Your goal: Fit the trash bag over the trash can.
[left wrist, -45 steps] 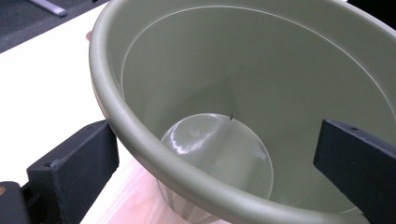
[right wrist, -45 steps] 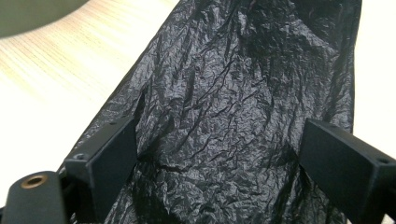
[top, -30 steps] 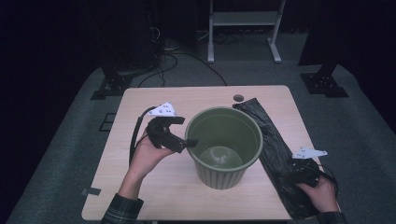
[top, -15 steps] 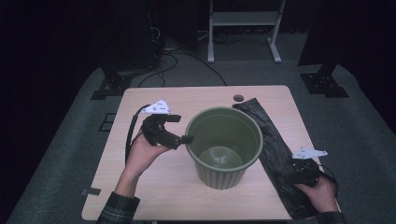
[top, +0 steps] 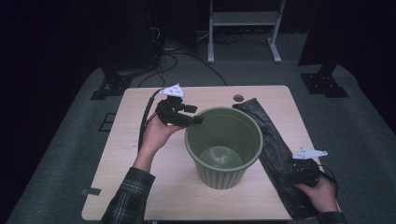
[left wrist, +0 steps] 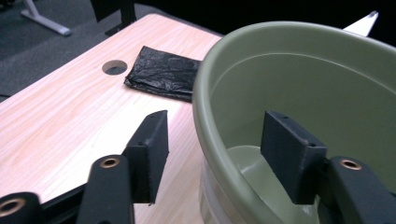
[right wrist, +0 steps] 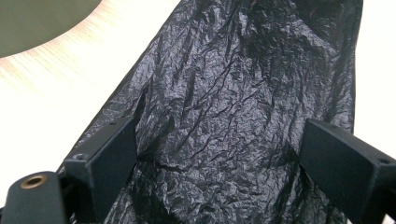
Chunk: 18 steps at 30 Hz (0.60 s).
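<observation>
1. Dark room; pale wooden worktop (top: 140, 186) at frame centre.
2. Green bin (top: 224, 144) stands mid-worktop; my left tool (left wrist: 212, 158) straddles its rim, jaws just been closing, not yet clamped.
3. Right tool (right wrist: 219, 163), jaws apart, hovers over the black bag (right wrist: 233, 93) lying lengthwise right of the bin.

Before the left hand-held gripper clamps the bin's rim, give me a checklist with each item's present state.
1. Left hand-held gripper straddles the green bin rim, one jaw outside, one inside: ok.
2. Its jaws have just been closing; pads pressing on the rim: not ok, gaps remain.
3. Bin upright on the table: ok.
4. Bin empty inside: ok.
5. Right hand-held gripper open over the black bag: ok.
6. Bag lying flat beside the bin: ok.
</observation>
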Tool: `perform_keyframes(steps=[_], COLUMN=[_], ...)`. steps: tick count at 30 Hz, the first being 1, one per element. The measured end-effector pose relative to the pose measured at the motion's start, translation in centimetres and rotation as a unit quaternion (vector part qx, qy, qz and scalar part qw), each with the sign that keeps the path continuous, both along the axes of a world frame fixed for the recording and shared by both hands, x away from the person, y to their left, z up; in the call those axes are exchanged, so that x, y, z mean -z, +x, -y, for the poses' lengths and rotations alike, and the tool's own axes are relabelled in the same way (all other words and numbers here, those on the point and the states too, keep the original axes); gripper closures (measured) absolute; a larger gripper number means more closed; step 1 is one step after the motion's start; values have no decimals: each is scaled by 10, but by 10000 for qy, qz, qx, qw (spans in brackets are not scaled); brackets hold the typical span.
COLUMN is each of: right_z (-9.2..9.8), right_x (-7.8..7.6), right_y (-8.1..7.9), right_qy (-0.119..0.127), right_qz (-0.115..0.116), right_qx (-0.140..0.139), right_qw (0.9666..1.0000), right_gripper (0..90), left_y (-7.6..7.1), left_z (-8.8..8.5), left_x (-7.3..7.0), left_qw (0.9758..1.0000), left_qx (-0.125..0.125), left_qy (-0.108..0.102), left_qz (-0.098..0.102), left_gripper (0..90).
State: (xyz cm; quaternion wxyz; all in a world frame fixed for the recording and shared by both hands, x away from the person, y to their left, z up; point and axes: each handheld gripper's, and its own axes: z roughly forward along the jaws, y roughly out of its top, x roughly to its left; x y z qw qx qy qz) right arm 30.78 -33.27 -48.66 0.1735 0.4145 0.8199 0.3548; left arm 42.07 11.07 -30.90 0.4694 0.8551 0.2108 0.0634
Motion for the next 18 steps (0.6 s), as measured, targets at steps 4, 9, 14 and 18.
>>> perform_keyframes(steps=[4,9,14,18], right_z=[0,0,0,0], right_x=[0,0,0,0], right_y=[0,0,0,0], right_qy=[3,2,5,6], right_qz=[2,3,3,3], right_qx=[-8,-10,-14,-12], right_qw=[10000,10000,10000,10000], right_gripper=[102,102,102,102], left_y=[7,11,21,34], left_z=[11,17,18,18], left_x=[1,-2,-4,-5], left_qw=[9997,9990,9981,9974], left_qx=[14,-11,-181,-389], left_qy=[254,393,511,536], left_qz=[36,198,297,294], left_gripper=[661,754,790,793])
